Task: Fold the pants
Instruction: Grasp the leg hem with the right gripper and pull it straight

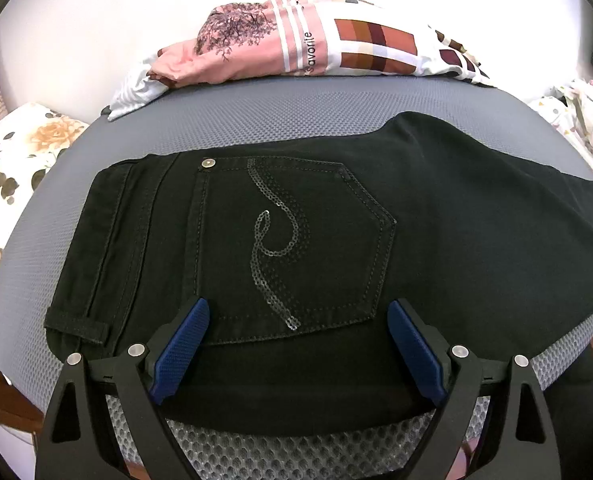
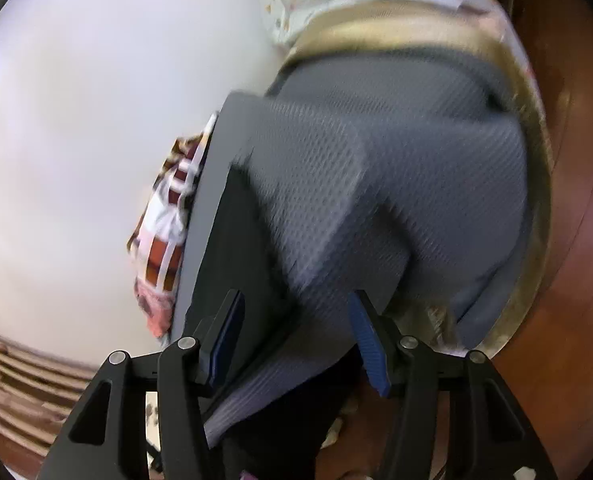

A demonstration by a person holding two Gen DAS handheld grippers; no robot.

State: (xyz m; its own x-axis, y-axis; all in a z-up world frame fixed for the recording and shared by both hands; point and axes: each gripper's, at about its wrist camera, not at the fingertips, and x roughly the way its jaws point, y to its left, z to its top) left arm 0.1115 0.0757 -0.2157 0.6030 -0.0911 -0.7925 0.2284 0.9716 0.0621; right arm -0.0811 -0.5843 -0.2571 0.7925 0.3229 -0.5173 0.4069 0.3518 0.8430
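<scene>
Your pants point(image 1: 336, 248) lie flat on the grey mat point(image 1: 256, 120), back pocket point(image 1: 296, 248) up, waistband toward 9 o'clock and the legs running off past 3 o'clock in the left wrist view. They look already halved lengthwise, one leg on the other, though you cannot confirm the lower layer from here. By that reading the first fold is done and the cross folds, hem toward waist, are left. Your left gripper point(image 1: 298, 344) sits at 6 o'clock over the near edge of the pants, fingers spread wide and holding nothing, the blue pads point(image 1: 184, 344) straddling the pocket's lower seam. Your right gripper point(image 2: 296, 344) is also spread wide and empty; its view is blurred and tilted, showing mat and a dark strip of pants point(image 2: 232, 264) toward 8 o'clock. Whether it touches cloth you cannot tell. For edges: the near hem of the pants hangs just over the mat's front edge at 6 o'clock, so a grasp there has some clearance beneath. Bare mat lies between the pants and the pile of clothes point(image 1: 296, 40) at 12 o'clock, enough, I judge, to fold toward. A floral cushion point(image 1: 12, 152) crowds 9 o'clock and printed cloth point(image 1: 576, 120) sits at 3 o'clock, so keep sweeps inside the mat.
</scene>
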